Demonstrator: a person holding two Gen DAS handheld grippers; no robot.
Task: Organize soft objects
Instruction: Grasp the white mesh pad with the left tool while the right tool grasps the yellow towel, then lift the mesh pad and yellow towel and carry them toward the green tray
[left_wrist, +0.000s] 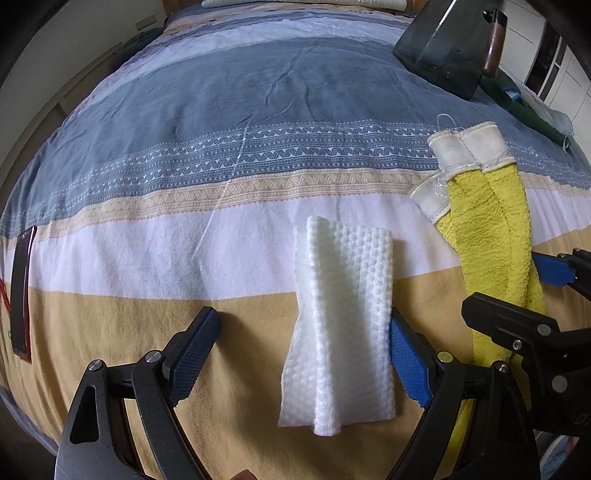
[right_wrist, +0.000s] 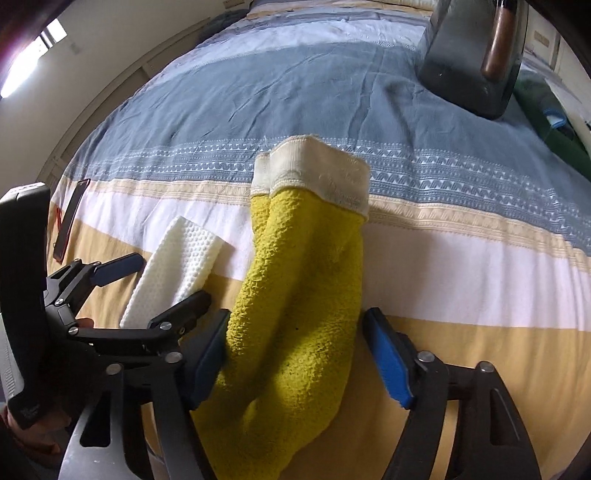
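- The white waffle cloth (left_wrist: 338, 325) lay folded lengthwise on the striped bedspread (left_wrist: 221, 110), right where the white band meets the tan one.
- Left gripper (left_wrist: 304, 354) was spread wide around it. The cloth sat way over toward one blue pad, just about touching it, with a big stretch of bare bedspread before the other pad. Nothing was pinched.
- The yellow towel (right_wrist: 295, 314) with the cream-edged end lay just beside the white cloth, running the same way.
- Right gripper (right_wrist: 295, 354) straddled the towel near its closer end. The darker pad was right up against one edge, but the brighter blue pad still had a small gap, so it wasn't really clamped.
- A dark bag with a brown handle (right_wrist: 476, 55) sat further up the bed, well apart.
- A phone (left_wrist: 22, 295) lay off at the bedspread's edge.
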